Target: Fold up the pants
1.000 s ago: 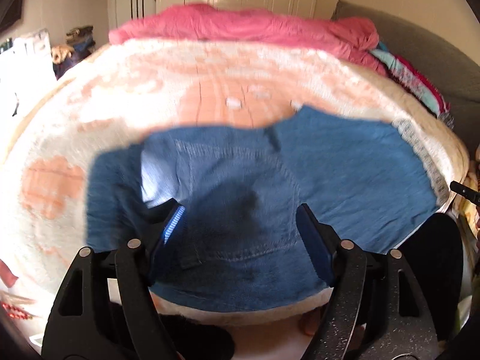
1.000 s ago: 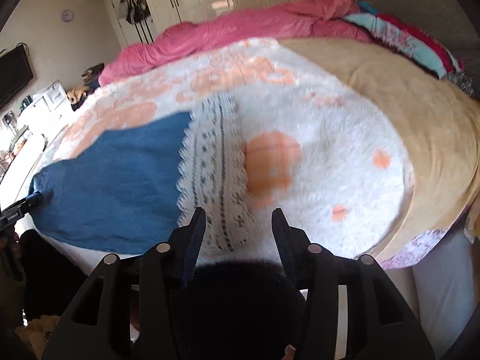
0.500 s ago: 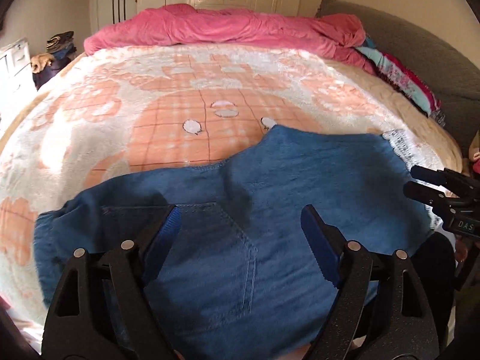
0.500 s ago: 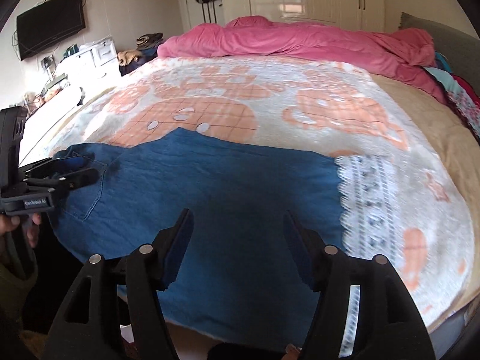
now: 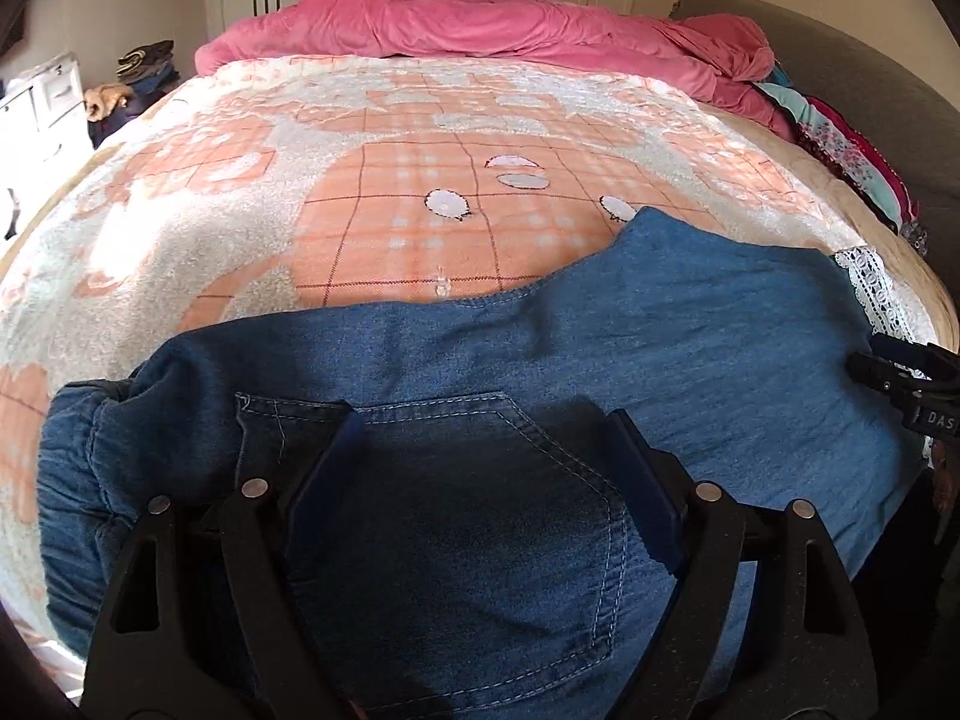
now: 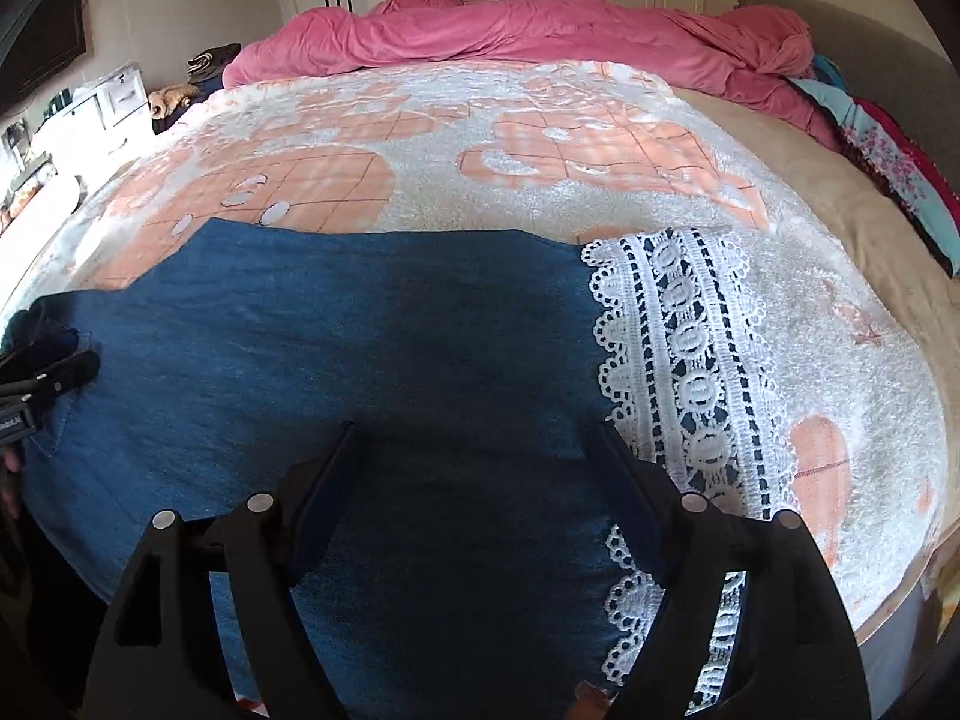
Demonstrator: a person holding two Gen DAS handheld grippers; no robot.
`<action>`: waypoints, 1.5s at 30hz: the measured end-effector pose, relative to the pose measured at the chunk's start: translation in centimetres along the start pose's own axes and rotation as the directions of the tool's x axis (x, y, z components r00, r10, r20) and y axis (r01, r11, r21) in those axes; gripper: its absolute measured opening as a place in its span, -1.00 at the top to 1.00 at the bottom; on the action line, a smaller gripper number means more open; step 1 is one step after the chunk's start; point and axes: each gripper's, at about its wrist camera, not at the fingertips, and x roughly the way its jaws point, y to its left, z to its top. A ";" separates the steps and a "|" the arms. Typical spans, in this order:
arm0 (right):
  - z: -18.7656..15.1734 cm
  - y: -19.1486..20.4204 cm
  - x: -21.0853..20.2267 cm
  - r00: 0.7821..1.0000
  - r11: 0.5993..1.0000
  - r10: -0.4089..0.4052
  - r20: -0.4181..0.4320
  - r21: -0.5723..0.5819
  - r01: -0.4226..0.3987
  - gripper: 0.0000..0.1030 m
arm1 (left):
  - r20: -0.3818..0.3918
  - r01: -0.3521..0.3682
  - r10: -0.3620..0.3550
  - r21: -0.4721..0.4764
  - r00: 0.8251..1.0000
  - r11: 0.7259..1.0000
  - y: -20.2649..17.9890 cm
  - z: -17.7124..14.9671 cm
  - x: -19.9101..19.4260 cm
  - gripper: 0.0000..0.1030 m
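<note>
Denim pants (image 5: 630,348) lying flat along the bed's (image 5: 420,138) near edge, left gripper (image 5: 486,468) spread above the pocket, right gripper (image 6: 474,474), jaws just opened and empty, near the lace hem (image 6: 690,324): pre-fold approach; next, pinching an edge.

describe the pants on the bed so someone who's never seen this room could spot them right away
Start at the big bed, covered by a fluffy white and orange blanket, with a pink duvet heaped along its far side. The pants lie flat across the near edge of that blanket. They are the only blue denim there, with a stitched back pocket at one end and a white lace cuff at the other.
</note>
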 end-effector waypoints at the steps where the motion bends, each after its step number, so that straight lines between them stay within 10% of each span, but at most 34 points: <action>1: -0.1 -0.1 0.0 1.000 1.000 0.004 0.006 0.006 -0.004 -0.49 | -0.001 0.001 -0.001 -0.003 1.000 1.000 0.0 0.0 -0.1 -0.45; 22: -2.2 0.0 -7.7 0.985 0.993 0.092 0.146 0.061 -0.102 -0.81 | 0.015 0.008 -0.008 -0.051 1.000 0.999 -0.8 -0.1 -3.8 -0.66; 45: -5.3 -5.0 -11.8 0.980 0.986 0.006 0.197 0.161 -0.039 -0.91 | 0.033 0.048 -0.051 0.077 0.998 0.996 -6.4 0.9 -5.6 -0.81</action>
